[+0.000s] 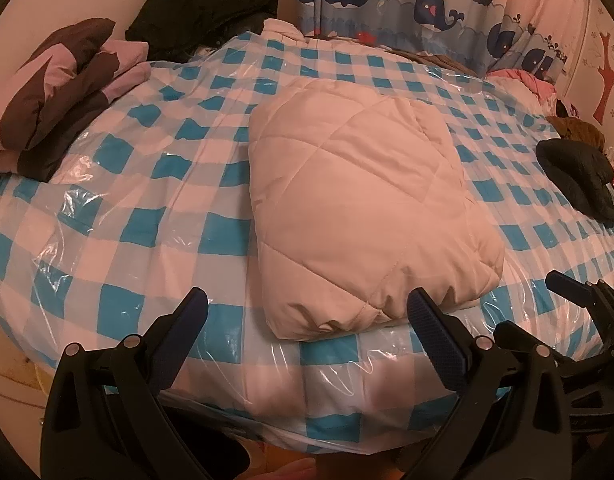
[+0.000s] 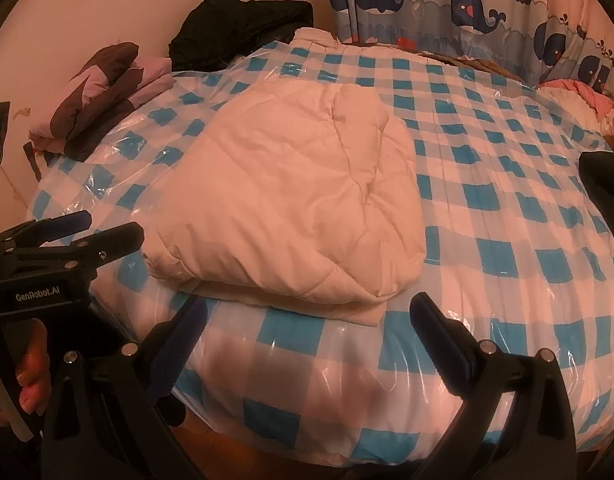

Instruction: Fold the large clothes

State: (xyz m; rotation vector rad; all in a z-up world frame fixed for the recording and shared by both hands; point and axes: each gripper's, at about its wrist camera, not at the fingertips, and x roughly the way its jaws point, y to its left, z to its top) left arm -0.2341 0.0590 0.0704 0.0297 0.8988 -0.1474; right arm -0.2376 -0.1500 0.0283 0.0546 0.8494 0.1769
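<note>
We see the left claw (image 1: 307,312) spread wide, both fingers clear of fabric, hovering at the near edge of the bed (image 1: 119,216). The right claw (image 2: 307,316) is likewise spread, nothing btwn its fingers, level w/ the left and just beside it.

In the right wrist view a hand (image 2: 27,368) wraps the left unit's handle, fingers curled round the grip. The body above it reads "GenRobot.AI" in white.

The cream quilted jacket (image 1: 367,208) lies folded into a compact block near the bed's front edge, directly ahead of both claws, touching neither.

The bed carries a blue-and-white check cover under clear plastic. Folded brown-and-pink bedding (image 1: 63,100) sits at far left, a black garment (image 1: 203,12) behind it, a whale-print curtain (image 1: 427,4) at the back.
</note>
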